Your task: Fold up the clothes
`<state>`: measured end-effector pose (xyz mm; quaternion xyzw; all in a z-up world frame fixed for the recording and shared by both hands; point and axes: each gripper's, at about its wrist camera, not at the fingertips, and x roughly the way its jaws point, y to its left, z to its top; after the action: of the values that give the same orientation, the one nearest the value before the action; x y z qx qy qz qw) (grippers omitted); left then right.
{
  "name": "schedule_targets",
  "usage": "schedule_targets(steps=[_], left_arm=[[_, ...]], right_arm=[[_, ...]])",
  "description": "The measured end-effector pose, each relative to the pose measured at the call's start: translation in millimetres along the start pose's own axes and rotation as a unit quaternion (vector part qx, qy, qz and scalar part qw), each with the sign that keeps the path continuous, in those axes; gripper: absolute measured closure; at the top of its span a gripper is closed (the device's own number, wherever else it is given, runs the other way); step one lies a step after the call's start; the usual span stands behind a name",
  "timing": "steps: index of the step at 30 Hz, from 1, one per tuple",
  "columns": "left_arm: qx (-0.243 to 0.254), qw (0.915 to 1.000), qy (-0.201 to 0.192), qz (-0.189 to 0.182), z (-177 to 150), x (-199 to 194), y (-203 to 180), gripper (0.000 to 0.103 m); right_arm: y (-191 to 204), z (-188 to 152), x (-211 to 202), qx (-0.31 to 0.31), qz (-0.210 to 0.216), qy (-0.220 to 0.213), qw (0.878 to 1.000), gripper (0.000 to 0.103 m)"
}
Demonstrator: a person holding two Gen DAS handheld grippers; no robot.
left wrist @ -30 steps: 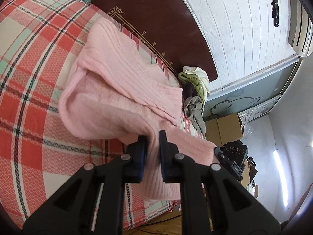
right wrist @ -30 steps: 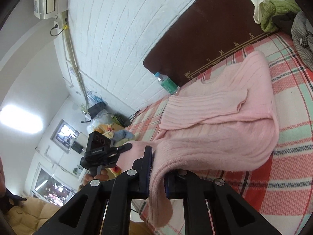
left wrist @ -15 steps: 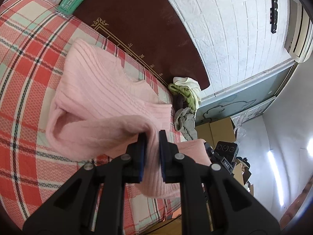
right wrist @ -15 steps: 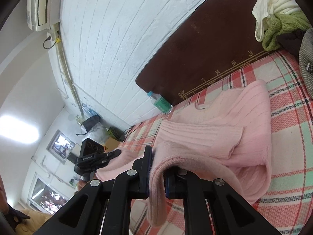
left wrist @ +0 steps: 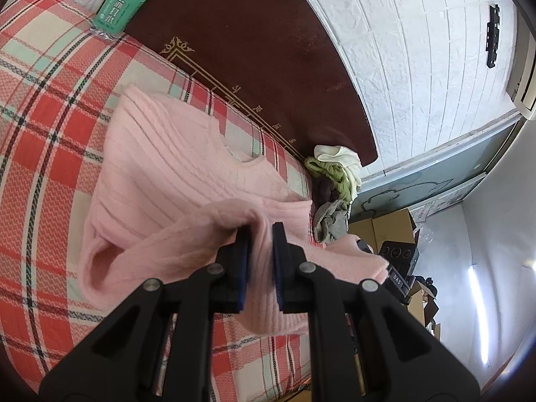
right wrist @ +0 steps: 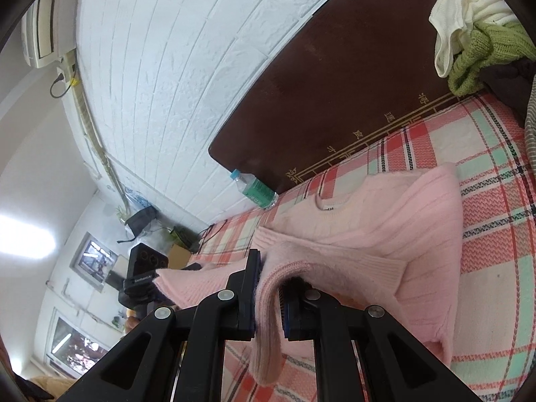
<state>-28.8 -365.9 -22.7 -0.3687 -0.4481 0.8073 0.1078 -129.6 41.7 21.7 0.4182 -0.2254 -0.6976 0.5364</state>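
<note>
A pink ribbed sweater [left wrist: 174, 167] lies on the plaid bed, collar toward the dark headboard, its lower part lifted off the sheet. My left gripper [left wrist: 260, 234] is shut on the sweater's hem and holds it above the body. My right gripper [right wrist: 269, 268] is shut on the hem at the other side; the sweater [right wrist: 385, 234] also spreads in the right wrist view. The hem hangs between both grippers and droops below each one. The other gripper shows in each view, the right one [left wrist: 398, 258] and the left one [right wrist: 144, 274].
A red, white and green plaid sheet [left wrist: 43, 107] covers the bed. A dark brown headboard [left wrist: 261, 50] stands against a white brick wall. A green-labelled water bottle [left wrist: 124, 3] lies by the headboard. A pile of white, green and grey clothes [left wrist: 335, 171] sits at the bed's corner. Cardboard boxes [left wrist: 385, 234] stand beyond.
Both grippers have carried the hem up and toward the headboard. The lifted lower part now hangs over the sweater's body, nearer the collar.
</note>
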Motion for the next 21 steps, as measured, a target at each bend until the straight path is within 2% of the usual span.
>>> schedule_targets(steps=[21], left_arm=[[-0.018, 0.9989, 0.012, 0.042, 35.6, 35.2, 18.2, 0.088]], right_arm=[[-49.0, 27.8, 34.7, 0.055, -0.034, 0.009, 0.998, 0.093]])
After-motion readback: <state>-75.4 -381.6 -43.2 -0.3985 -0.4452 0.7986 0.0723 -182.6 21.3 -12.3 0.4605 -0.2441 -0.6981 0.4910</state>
